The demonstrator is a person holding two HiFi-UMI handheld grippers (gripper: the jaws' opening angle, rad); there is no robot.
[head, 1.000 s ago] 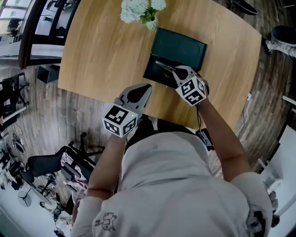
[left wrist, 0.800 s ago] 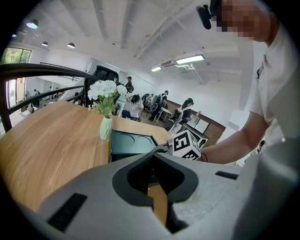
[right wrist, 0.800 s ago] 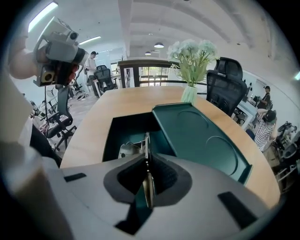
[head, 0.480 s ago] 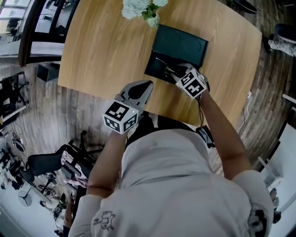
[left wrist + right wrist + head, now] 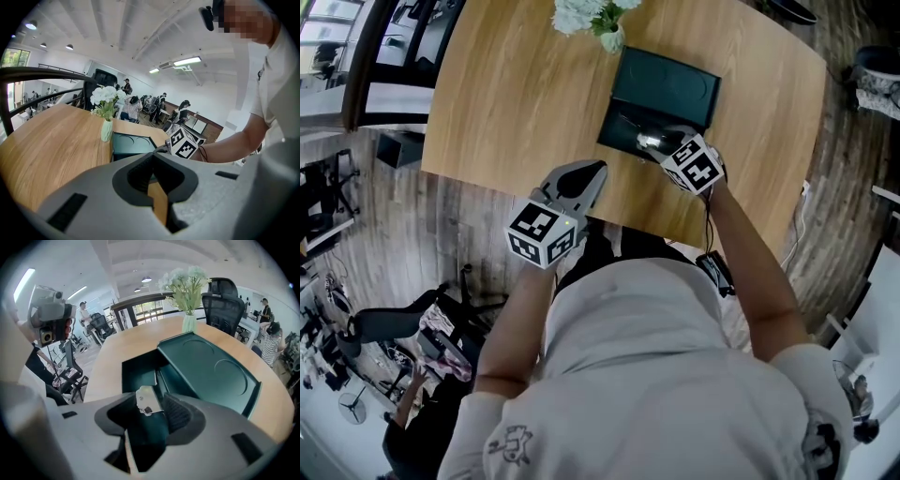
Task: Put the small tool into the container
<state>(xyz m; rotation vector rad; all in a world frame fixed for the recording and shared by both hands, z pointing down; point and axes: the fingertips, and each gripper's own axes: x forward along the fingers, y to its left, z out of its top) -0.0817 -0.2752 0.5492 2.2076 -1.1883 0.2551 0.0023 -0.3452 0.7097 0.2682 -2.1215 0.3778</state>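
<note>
A dark green container [image 5: 619, 129] stands open on the wooden table [image 5: 516, 94], its lid [image 5: 673, 86] folded back. My right gripper [image 5: 662, 143] hangs over the container's inside [image 5: 138, 372]. Its jaws are opening and stand wide apart. The small shiny metal tool [image 5: 148, 401] sits loose between them, and neither pad presses on it; it also glints as the tool [image 5: 648, 141] in the head view. My left gripper [image 5: 577, 180] rests at the table's near edge, left of the container, with its jaws together and nothing in them.
A pale green vase of white flowers [image 5: 598, 19] stands just behind the container's left corner; the same vase [image 5: 189, 322] rises beyond the lid [image 5: 211, 366]. The table's near edge [image 5: 609, 211] runs under both grippers. Office chairs and people are beyond.
My right gripper has shifted a little farther over the container and its jaws have spread apart, freeing the tool. The left gripper has hardly moved.
</note>
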